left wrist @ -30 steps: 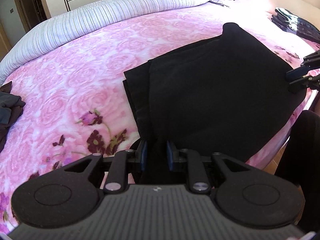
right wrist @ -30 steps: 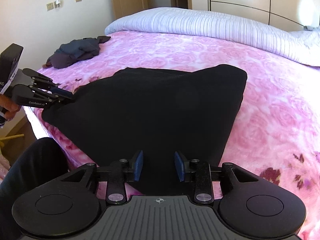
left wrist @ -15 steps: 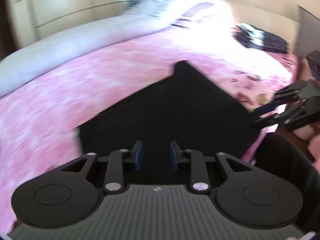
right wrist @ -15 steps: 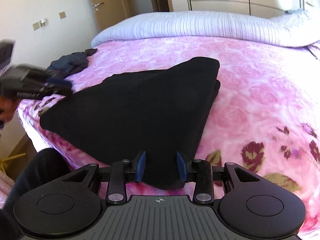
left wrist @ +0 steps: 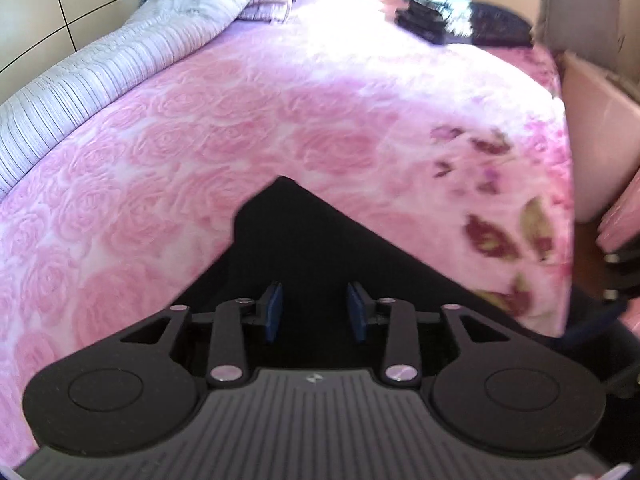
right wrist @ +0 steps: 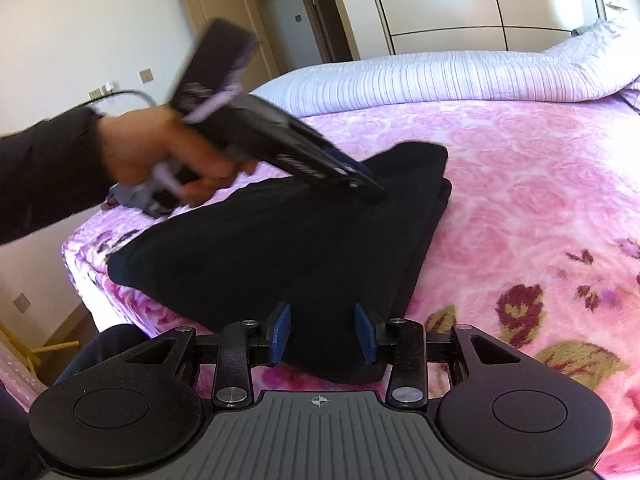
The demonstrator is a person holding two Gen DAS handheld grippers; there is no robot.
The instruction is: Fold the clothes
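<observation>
A black folded garment [right wrist: 280, 248] lies flat on the pink rose blanket [right wrist: 520, 184] near the bed's front edge. A hand holds my left gripper [right wrist: 368, 188] over the garment's far part, fingers pointing down at the cloth. In the left wrist view that gripper [left wrist: 316, 312] has its jaws opening, and the garment [left wrist: 304, 240] lies beneath them with nothing pinched. My right gripper [right wrist: 323, 336] is open over the garment's near corner. Its blue pads [right wrist: 280, 334] stand on either side of the corner without pressing it.
A striped lilac quilt [right wrist: 420, 76] runs along the bed's far side. A dark grey clothes heap [right wrist: 132, 200] lies at the far left corner. A stack of dark folded clothes [left wrist: 460, 20] sits at the bed's right end. The person's dark-trousered leg [right wrist: 100, 344] stands against the front edge.
The left gripper has swung from the garment's left end across to its far corner, rolling as it went, and its jaws have widened. The right gripper has shifted slightly toward the near corner.
</observation>
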